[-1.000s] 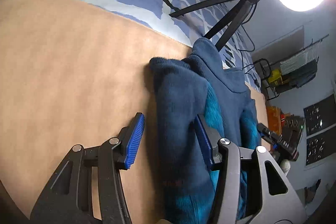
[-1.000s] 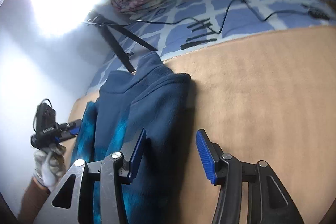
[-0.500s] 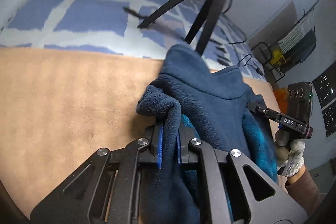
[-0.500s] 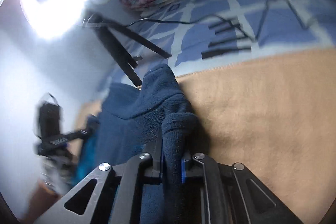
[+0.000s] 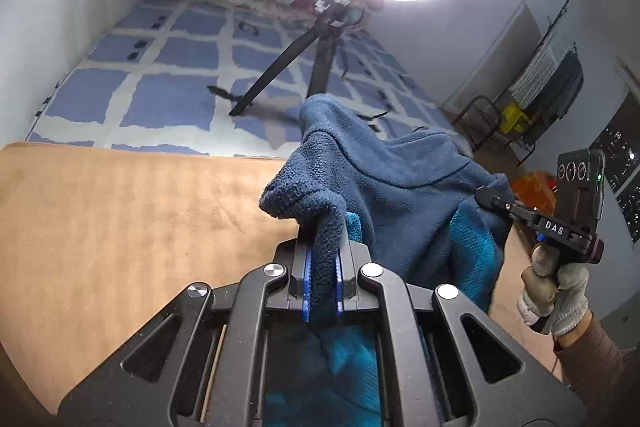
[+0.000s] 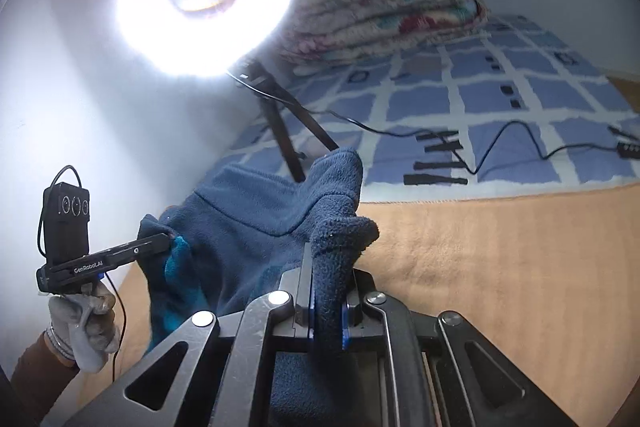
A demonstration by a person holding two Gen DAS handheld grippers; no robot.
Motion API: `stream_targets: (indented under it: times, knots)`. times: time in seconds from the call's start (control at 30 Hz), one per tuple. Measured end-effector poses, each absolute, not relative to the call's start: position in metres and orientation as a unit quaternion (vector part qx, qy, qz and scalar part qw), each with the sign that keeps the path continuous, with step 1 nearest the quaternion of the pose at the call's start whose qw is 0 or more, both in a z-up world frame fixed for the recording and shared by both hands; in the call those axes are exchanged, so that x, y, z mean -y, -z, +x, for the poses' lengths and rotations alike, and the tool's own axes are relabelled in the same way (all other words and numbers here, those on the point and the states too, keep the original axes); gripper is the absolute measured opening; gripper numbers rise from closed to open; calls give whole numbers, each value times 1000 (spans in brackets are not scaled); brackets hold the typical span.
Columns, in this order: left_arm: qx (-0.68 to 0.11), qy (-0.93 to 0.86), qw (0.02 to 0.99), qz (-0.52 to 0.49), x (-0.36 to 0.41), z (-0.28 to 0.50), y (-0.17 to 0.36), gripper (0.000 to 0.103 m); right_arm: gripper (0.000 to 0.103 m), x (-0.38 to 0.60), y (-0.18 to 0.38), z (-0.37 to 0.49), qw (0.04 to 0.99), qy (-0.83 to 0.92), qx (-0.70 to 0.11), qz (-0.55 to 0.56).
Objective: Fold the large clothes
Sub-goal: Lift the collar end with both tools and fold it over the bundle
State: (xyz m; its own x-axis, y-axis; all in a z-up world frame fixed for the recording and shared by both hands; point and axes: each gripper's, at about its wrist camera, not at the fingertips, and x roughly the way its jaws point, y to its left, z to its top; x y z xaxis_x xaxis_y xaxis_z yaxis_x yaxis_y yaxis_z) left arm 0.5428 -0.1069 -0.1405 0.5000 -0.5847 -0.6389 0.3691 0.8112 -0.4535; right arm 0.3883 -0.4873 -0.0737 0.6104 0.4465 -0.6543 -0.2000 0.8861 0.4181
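Holding the blue fleece jacket (image 5: 404,195) up off the tan blanket (image 5: 120,211), both grippers, left gripper (image 5: 322,281) and right gripper (image 6: 328,315), have jaws clamped on it; we reckon actual folding hasn't started.

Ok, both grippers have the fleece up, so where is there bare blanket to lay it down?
Bare patches of tan blanket: left of the dark blue fleece garment in the left wrist view, right of it in the right wrist view, both bordered behind by the blue checked bedsheet. Crowded: the black tripod and black cable on that sheet.
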Motion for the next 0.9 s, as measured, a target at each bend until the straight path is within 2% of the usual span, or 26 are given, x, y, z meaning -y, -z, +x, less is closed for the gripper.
stream_targets:
  times: [0.27,0.5,0.9]
  knots:
    - [-392,291,864,-126,96,477,101,6,6,481,27,324,893,-205,-377,136]
    - [-392,299,863,-109,87,400,82,6,6,475,13,256,890,-211,-376,148]
    - [-423,296,852,-85,77,292,101,6,6,454,28,124,882,-211,-400,133]
